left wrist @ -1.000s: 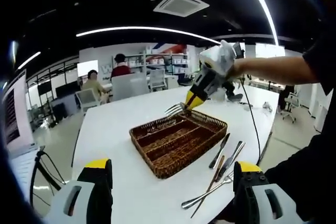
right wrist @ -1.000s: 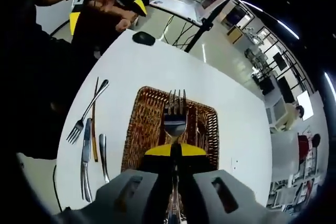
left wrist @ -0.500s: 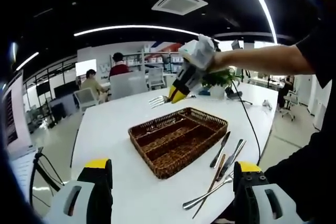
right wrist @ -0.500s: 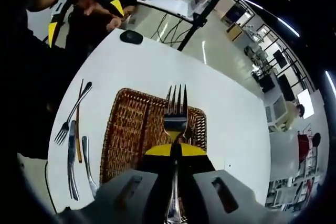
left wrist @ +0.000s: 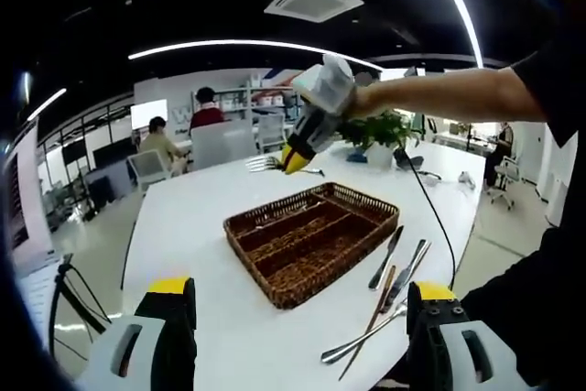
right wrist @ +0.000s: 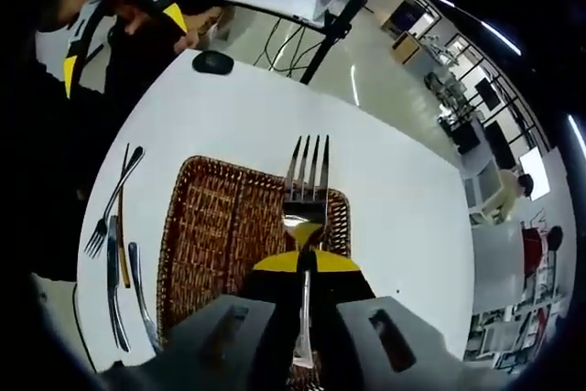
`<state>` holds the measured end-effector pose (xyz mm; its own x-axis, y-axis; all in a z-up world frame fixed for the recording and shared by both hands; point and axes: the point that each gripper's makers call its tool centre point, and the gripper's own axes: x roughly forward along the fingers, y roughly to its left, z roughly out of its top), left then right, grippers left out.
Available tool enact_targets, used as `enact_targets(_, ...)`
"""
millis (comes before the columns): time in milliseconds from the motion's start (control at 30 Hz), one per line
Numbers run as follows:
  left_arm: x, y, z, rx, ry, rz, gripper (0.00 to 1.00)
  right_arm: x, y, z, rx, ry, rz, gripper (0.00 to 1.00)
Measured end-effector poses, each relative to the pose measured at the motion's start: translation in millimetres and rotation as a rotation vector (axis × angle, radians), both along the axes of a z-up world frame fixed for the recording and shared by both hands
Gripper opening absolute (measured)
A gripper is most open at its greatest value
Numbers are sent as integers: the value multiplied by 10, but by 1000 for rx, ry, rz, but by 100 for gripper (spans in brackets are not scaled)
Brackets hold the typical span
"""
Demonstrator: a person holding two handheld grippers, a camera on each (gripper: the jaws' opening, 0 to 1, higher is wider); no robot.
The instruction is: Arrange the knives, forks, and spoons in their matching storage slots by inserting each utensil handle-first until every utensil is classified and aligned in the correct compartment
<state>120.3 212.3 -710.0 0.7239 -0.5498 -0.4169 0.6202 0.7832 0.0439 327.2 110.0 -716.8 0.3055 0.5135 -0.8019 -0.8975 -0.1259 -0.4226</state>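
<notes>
- The wicker tray point(left wrist: 311, 240) lies on the white desk point(left wrist: 211, 217); its dividers split it into long compartments, and what lies in them is too dark to make out.
- The right gripper point(right wrist: 304, 261) has its fingers point(right wrist: 331, 263) clamped on a fork point(right wrist: 305, 180), tines pointing forward and away from the gripper, handle running back between the fingers.
- In the right gripper view the fork's tines hang above the tray's far rim, over the compartments on that view's right-hand side of the tray point(right wrist: 211, 235).
- In the left gripper view the right gripper point(left wrist: 295, 160) is held in the air above the tray's far side by a bare forearm, with the fork point(left wrist: 262, 163) sticking out level past the tray's far corner.
- Loose utensils point(left wrist: 389, 286) lie on the desk just beside the tray, on the side nearest the person's dark sleeve; they include a knife point(left wrist: 385, 258), a long-handled fork or spoon point(left wrist: 362, 341) and a thin brown stick-like piece.
- The same group point(right wrist: 117, 244) lies beside the tray in the right gripper view, with a fork point(right wrist: 110, 203) lying tines toward the bottom of that view.
- The left gripper point(left wrist: 298, 313) hovers near the desk edge short of the tray, its fingers point(left wrist: 169, 309) wide apart with nothing between them.
- The left gripper point(right wrist: 119, 2) also appears in the right gripper view, beyond the tray near a dark computer mouse point(right wrist: 212, 62) on the desk.
</notes>
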Motion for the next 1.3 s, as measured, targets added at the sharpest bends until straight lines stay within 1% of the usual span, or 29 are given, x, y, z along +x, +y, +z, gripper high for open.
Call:
enact_targets(100,4,14,-11,-3,3,4,100,14,3,-70,-9,13,-8,0)
enact_targets(133,7,22,-18,-3,4,6,100,13,-12,-139,-17,26,-17,0)
enact_targets(167,13,34,-28,-3,6,9,100,12,-15,-157,-19,30,-20,0)
enact_targets(233,17,57,-48,-4,10,11,100,16,-50,-260,-40,47,-37,0)
enact_targets(400,29,77,-97,-7,19,15,100,44,-81,-387,-53,60,-45,0)
enact_targets(600,25,54,-164,-12,34,13,100,133,-105,-554,-95,61,-41,0)
enact_targets(633,26,57,-170,-10,36,15,100,125,-106,-581,-95,70,-49,0)
enact_targets(733,31,88,-187,-16,41,25,100,104,-106,-731,-100,92,-52,0)
enact_targets(867,48,126,-222,-12,47,29,100,83,-111,-912,-108,106,-51,0)
enact_targets(1100,56,131,-267,-12,57,33,100,121,-85,-1048,-134,98,-47,0)
enact_targets(1200,45,111,-291,-13,62,34,100,158,-50,-1100,-144,95,-62,0)
enact_targets(1300,35,110,-320,-13,69,37,100,199,-52,-1231,-183,95,-68,0)
